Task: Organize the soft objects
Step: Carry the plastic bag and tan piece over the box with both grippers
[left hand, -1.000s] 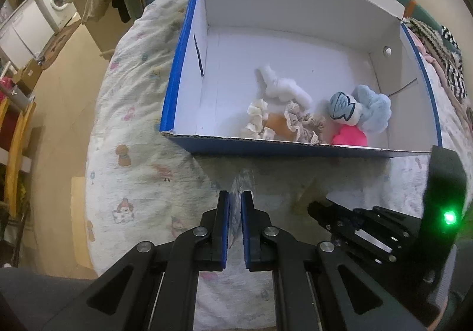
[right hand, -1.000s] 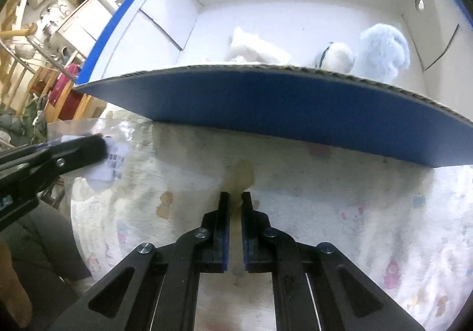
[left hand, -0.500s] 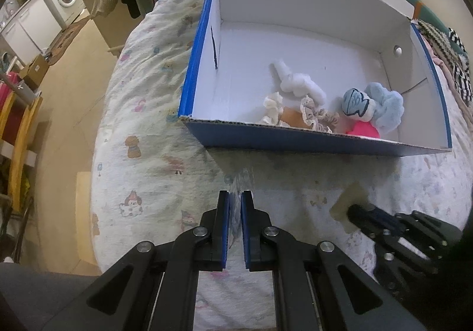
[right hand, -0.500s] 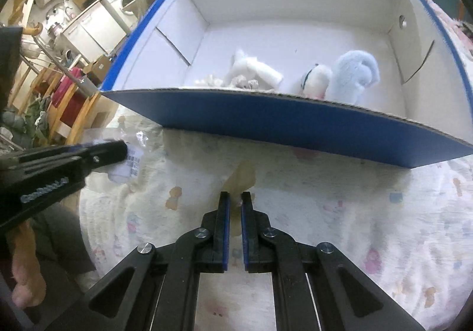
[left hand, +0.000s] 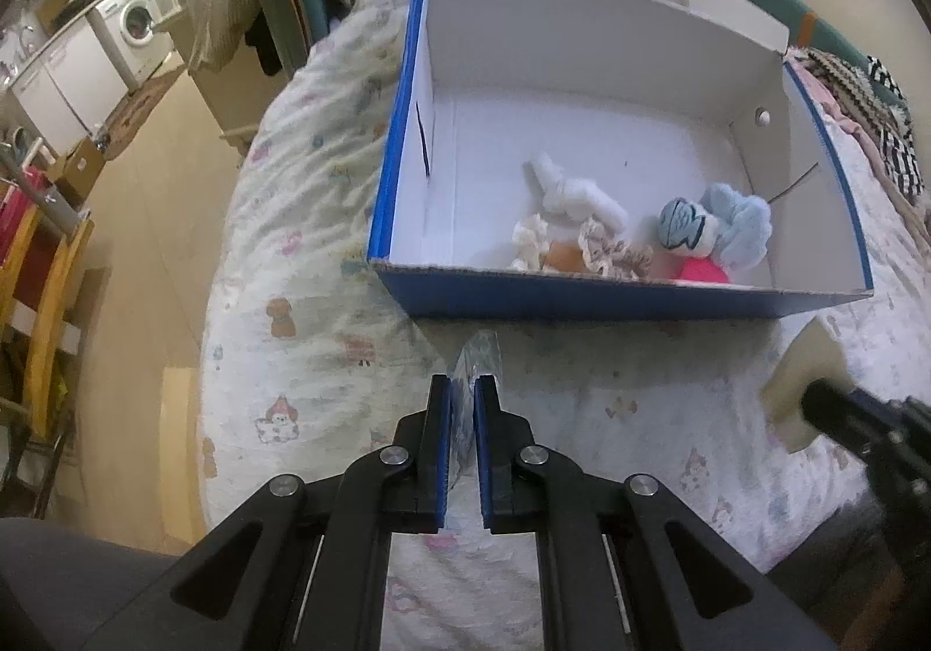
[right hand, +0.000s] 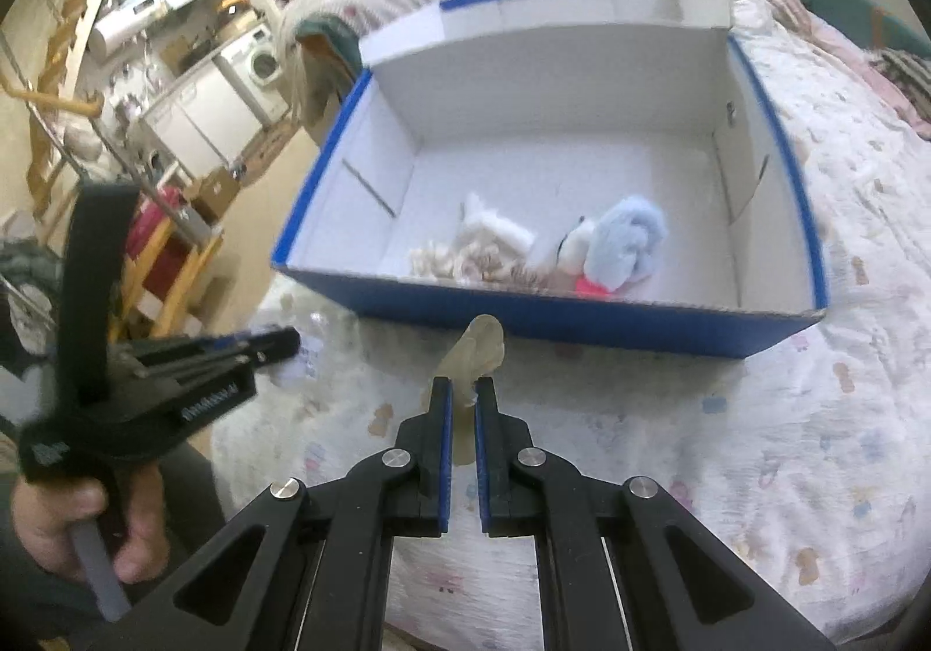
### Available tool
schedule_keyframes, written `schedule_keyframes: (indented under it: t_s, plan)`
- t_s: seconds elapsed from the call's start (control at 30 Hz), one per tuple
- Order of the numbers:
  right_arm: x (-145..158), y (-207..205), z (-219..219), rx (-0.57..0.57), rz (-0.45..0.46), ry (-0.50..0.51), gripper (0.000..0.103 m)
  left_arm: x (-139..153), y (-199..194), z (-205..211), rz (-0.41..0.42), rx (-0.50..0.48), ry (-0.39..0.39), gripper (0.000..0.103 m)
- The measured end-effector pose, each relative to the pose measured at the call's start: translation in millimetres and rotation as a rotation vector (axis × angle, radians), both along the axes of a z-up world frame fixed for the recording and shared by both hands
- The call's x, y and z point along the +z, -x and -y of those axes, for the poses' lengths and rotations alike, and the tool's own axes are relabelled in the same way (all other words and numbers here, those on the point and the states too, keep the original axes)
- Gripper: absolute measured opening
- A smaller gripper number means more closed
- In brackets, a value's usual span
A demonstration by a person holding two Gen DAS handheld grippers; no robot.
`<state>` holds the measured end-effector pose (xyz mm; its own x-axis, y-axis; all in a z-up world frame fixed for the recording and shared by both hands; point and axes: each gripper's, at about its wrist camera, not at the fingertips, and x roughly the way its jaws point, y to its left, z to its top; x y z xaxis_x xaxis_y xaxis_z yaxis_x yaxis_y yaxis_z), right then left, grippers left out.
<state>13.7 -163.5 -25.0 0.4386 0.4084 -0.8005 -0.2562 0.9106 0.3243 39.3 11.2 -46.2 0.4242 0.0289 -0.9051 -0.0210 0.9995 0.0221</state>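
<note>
The left gripper [left hand: 462, 389] is clamped on a clear plastic wrapper [left hand: 478, 354]; the right gripper [right hand: 462, 392] is pinched tight on a small beige soft piece [right hand: 474, 351]; both hang over the printed bedspread [left hand: 302, 337] just before the blue box's [right hand: 582, 322] near wall; the soft toys [left hand: 634, 238] lie against that wall inside; the box's far half stands bare.
</note>
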Motion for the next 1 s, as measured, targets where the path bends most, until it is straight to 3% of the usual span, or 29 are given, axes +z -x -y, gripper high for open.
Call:
schedule_keyframes:
  t_s: [0.33, 0.63, 0.8, 1.0]
  plan:
    - [39.4, -15.3, 20.1, -0.065, 0.092, -0.075, 0.008, 45.0, -8.5, 1.9, 0.097, -0.002, 0.03, 0.007]
    - [54.9, -54.8, 26.7, -0.077, 0.132, -0.071, 0.008, 76.6, -51.3, 17.1, 0.156, -0.056, 0.039, 0.007]
    - [49.4, -76.9, 30.3, -0.085, 0.124, -0.059, 0.008, 72.0, -75.8, 25.7, 0.152, -0.076, 0.064, 0.007]
    - [24.5, -87.6, 44.7, -0.106, 0.043, -0.165, 0.008, 41.4, -59.5, 17.9, 0.035, -0.095, 0.112, 0.007]
